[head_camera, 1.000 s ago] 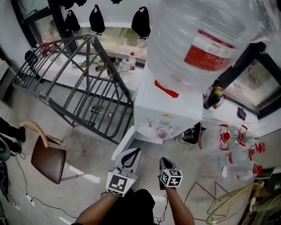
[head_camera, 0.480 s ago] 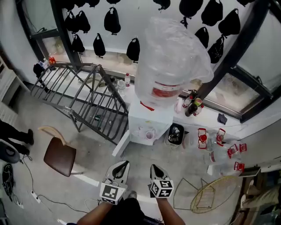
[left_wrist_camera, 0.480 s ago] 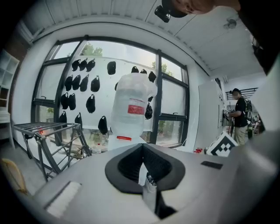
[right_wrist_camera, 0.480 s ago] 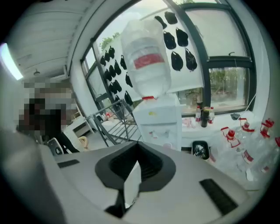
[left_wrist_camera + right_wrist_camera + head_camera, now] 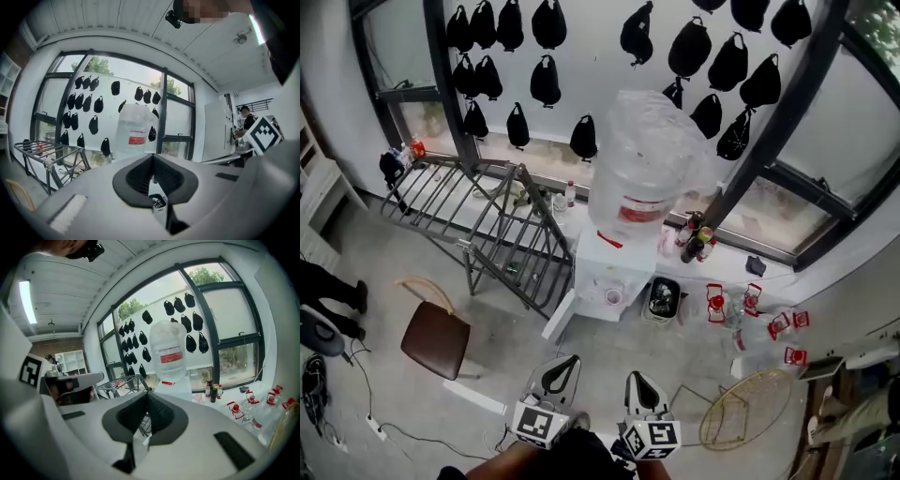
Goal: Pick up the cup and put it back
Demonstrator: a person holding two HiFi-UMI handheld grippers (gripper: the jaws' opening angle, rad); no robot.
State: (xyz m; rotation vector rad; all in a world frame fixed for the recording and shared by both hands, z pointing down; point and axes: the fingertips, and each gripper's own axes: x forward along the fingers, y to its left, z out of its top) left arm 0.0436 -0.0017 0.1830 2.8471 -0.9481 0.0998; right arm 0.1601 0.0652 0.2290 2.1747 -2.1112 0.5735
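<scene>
Head view, cup [image 5: 613, 296] on water dispenser [image 5: 619, 258], left tool [image 5: 566, 366] and right tool [image 5: 637, 380] both closed, empty

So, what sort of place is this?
Probably an indoor utility corner: a water dispenser with a large bottle, a metal rack on the floor, black bags hung by big windows.

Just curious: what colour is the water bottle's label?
The label is red and white, clearest in right gripper view.
</scene>
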